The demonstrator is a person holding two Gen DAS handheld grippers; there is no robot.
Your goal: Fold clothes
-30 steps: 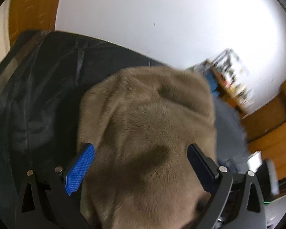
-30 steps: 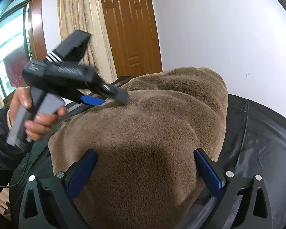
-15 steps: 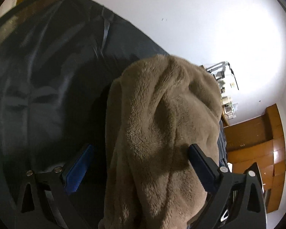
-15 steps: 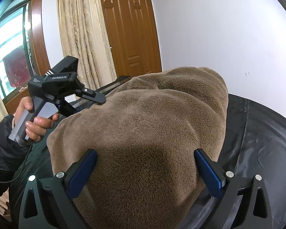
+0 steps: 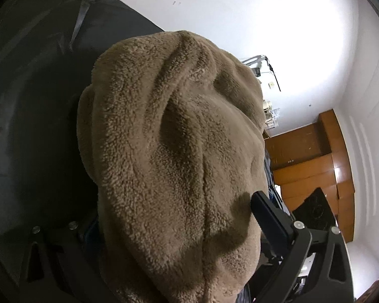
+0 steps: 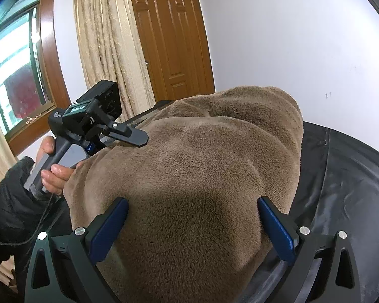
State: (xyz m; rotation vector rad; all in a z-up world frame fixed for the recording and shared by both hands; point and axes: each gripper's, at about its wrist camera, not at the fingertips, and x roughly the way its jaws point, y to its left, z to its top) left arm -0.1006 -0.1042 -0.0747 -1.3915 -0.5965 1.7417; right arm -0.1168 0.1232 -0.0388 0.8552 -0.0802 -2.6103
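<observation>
In the right wrist view the fleece garment (image 6: pixel 202 176) fills the centre and lies on the sheet (image 6: pixel 353 189), which shows at right. The left gripper (image 6: pixel 128 136) sits at its left edge, mid-frame. Curtain (image 6: pixel 108 38) and door (image 6: pixel 171 32) stand behind, upper centre; the window (image 6: pixel 15 75) is far left.

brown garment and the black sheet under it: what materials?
Brown garment: looks like plush fleece or a similar synthetic pile. Short, dense, nubbly nap, matte, with soft rounded folds.
Black sheet: likely thin plastic film or coated fabric. Smooth, with a faint sheen and sharp creases; the pictures can't settle which.
</observation>
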